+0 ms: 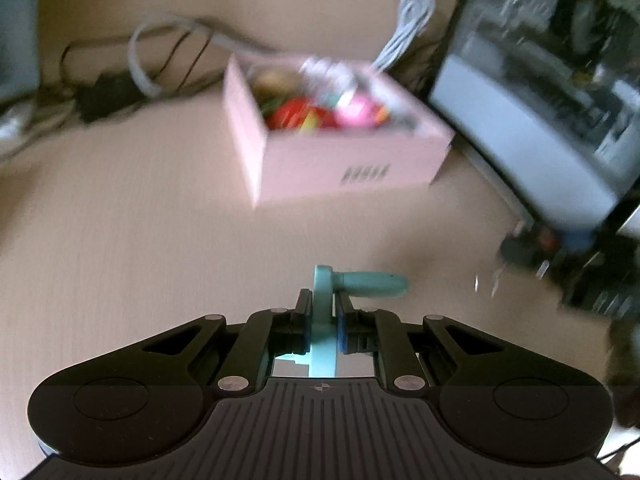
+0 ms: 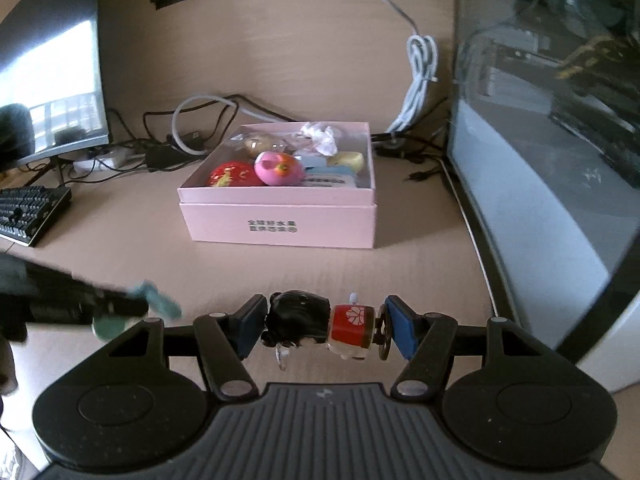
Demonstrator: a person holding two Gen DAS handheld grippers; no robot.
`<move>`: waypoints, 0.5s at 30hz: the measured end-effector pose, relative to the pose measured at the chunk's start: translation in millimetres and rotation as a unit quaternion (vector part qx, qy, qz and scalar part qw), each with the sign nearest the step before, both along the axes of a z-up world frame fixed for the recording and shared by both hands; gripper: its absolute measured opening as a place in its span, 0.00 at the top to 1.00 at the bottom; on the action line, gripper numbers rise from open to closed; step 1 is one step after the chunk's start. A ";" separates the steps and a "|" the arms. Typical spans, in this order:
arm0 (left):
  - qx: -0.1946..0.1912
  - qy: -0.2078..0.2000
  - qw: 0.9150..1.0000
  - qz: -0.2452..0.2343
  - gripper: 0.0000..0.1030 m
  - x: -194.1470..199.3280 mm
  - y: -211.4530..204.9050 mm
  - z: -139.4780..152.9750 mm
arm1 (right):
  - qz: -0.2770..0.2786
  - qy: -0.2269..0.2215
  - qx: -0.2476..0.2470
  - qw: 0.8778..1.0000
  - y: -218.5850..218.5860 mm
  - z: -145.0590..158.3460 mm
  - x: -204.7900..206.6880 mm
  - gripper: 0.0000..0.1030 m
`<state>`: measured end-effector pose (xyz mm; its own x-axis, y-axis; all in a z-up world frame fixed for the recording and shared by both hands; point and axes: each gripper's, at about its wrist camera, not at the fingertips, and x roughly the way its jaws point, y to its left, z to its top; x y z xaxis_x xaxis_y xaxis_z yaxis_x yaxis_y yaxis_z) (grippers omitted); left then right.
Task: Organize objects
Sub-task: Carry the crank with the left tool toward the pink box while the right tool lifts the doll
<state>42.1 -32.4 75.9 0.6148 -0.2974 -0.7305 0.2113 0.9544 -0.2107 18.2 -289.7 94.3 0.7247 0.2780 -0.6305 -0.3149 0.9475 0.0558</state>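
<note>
The left gripper (image 1: 323,316) is pinched tight on a small teal plastic piece with a stubby handle (image 1: 360,283), whose flat part is clamped between the blue pads while the handle pokes out toward three o'clock. From the right wrist view that same gripper (image 2: 120,307) shows as a dark blur at about nine o'clock, low over the pale wooden desk (image 2: 140,232). The right gripper (image 2: 325,326) is closed on a little figurine with black hair and a red-and-white body (image 2: 320,322), lying sideways between its blue pads, the hair against the left pad and a small dark wheel-like part against the right one. Straight ahead at twelve o'clock sits the open pink cardboard box with printed characters on its front (image 2: 280,224), resting on the desk and already holding a red strawberry toy (image 2: 230,175), a pink round toy (image 2: 279,168), a crumpled white wrapper (image 2: 320,136) and other bits too small to make out. A dark computer monitor (image 2: 540,160) stands at two o'clock, a black keyboard (image 2: 28,210) at ten o'clock, and a bundled white cable (image 2: 418,80) hangs behind the box.
</note>
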 end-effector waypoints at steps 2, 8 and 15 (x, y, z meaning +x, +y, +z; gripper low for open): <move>-0.019 -0.021 1.000 -0.004 0.86 12.0 -0.2 22.3 | -0.005 0.005 0.008 1.000 -3.8 0.0 -2.0 0.37; -0.034 -0.103 0.994 -0.020 0.86 77.9 -26.2 83.6 | -0.005 0.004 0.022 1.000 -0.6 4.2 -7.7 0.37; -0.127 -0.086 0.988 0.022 0.83 172.9 -60.3 69.1 | 0.003 -0.008 0.001 1.000 9.0 8.1 -7.4 0.37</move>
